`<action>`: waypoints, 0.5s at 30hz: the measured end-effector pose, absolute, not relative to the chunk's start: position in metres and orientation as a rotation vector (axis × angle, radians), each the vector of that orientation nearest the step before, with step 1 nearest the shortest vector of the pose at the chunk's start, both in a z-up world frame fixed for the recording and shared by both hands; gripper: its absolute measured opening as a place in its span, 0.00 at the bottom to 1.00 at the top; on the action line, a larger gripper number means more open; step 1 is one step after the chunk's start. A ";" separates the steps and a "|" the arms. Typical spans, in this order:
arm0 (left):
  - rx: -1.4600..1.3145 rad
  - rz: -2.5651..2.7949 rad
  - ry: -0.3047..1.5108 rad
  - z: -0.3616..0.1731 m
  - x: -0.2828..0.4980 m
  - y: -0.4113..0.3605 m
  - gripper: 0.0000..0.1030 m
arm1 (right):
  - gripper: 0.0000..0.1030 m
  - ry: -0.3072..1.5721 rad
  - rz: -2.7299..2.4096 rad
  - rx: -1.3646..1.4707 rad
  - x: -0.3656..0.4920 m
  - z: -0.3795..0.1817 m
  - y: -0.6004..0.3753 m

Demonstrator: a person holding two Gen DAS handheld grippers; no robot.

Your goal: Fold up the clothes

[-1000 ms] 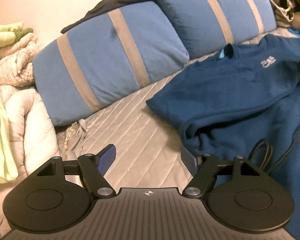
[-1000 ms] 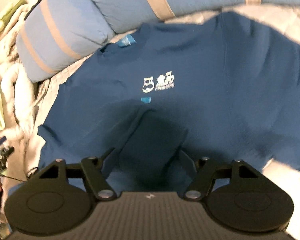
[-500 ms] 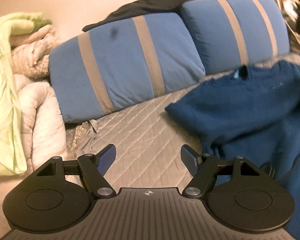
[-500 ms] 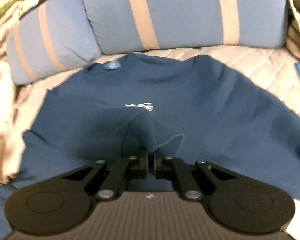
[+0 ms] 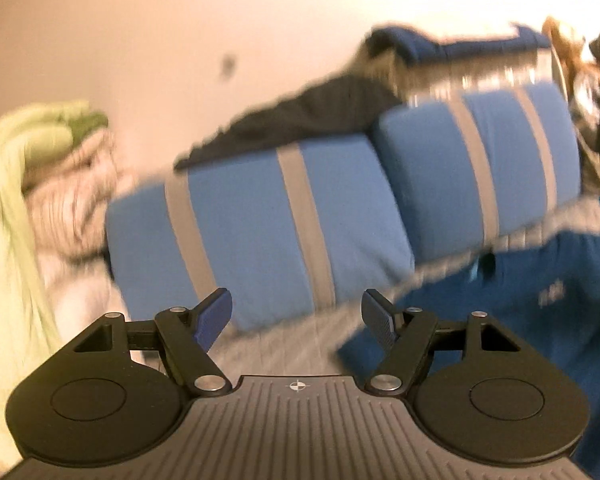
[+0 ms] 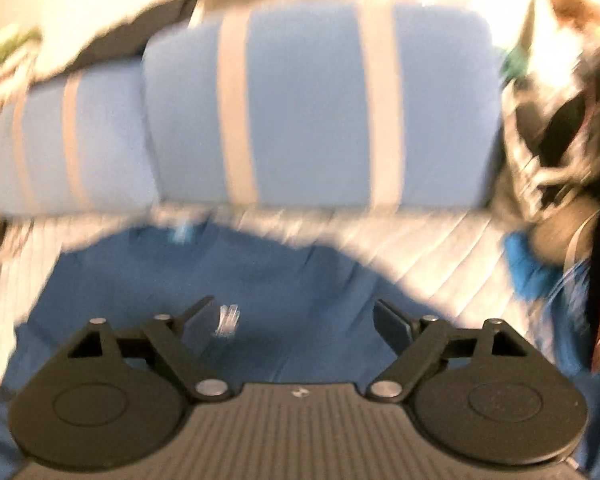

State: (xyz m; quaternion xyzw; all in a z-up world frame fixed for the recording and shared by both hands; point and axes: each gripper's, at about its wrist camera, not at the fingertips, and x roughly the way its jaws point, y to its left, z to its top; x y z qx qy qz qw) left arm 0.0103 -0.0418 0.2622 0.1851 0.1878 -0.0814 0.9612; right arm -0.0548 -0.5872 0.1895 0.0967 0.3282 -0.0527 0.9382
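Dark blue cotton sweatshirt (image 6: 260, 280) lies spread on grey quilted bedcover (image 6: 440, 240), below blue striped pillows (image 5: 260, 224). Left gripper (image 5: 296, 312), right gripper (image 6: 292, 320): jaws apart, empty. Fold stage unclear; frames blurred. Next move requires fresh grasp on garment edge.

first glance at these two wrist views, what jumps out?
Two big light-blue pillows with grey stripes fill the back of both views, propped along the bed's head. In front of them a dark-blue sweatshirt with a small white chest logo lies spread on the pale quilted bedcover. Both the left gripper and right gripper are open and empty; both frames are motion-blurred.
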 end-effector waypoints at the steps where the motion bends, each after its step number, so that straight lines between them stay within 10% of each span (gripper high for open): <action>1: 0.362 -0.171 0.360 0.272 0.013 -0.047 0.70 | 0.91 0.634 -0.130 0.201 -0.058 0.203 -0.598; 15: 0.274 -0.459 0.360 0.230 0.026 -0.171 0.75 | 1.00 0.477 -0.416 0.243 -0.170 0.246 -0.706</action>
